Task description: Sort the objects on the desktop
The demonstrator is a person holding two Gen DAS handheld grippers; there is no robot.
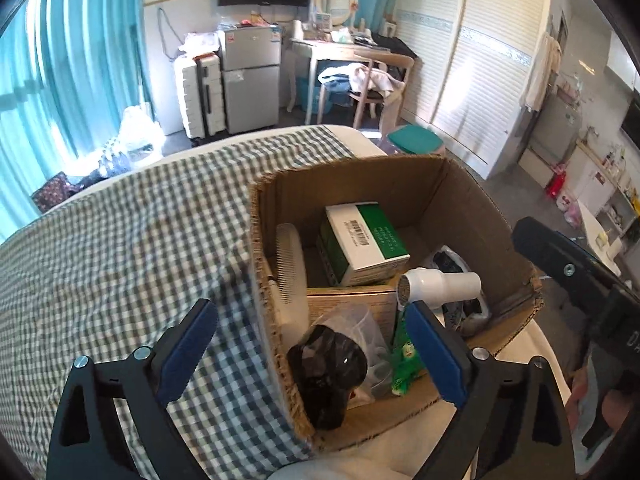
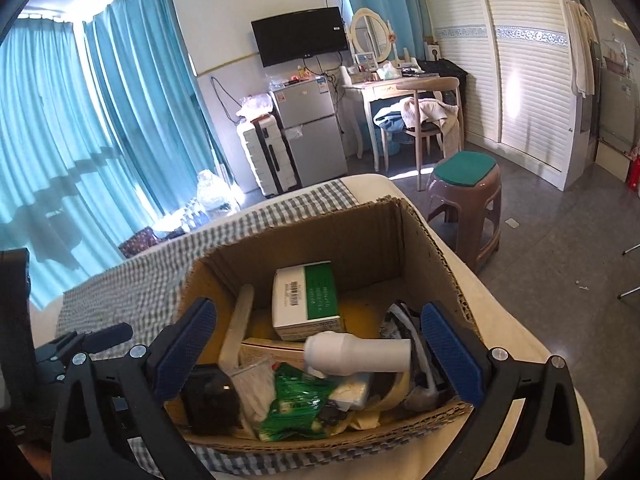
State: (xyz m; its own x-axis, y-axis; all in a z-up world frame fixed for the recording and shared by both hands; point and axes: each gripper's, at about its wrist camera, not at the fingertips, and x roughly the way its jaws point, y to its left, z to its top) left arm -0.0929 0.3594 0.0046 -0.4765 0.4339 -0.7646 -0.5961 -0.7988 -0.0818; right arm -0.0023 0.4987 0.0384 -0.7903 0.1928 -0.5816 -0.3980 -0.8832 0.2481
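Note:
An open cardboard box stands on a table with a green-checked cloth. It holds a green-and-white carton, a white bottle lying on its side, a white comb, a green packet and a black bag-like lump. My left gripper is open above the box's near left corner; the black lump lies between its blue pads, untouched. My right gripper is open over the box's near wall, holding nothing.
The box sits at the table's right end, close to the white edge. A brown stool with a green seat stands on the floor beyond. The right gripper's black body is to the box's right. A chair, desk and small fridge stand far behind.

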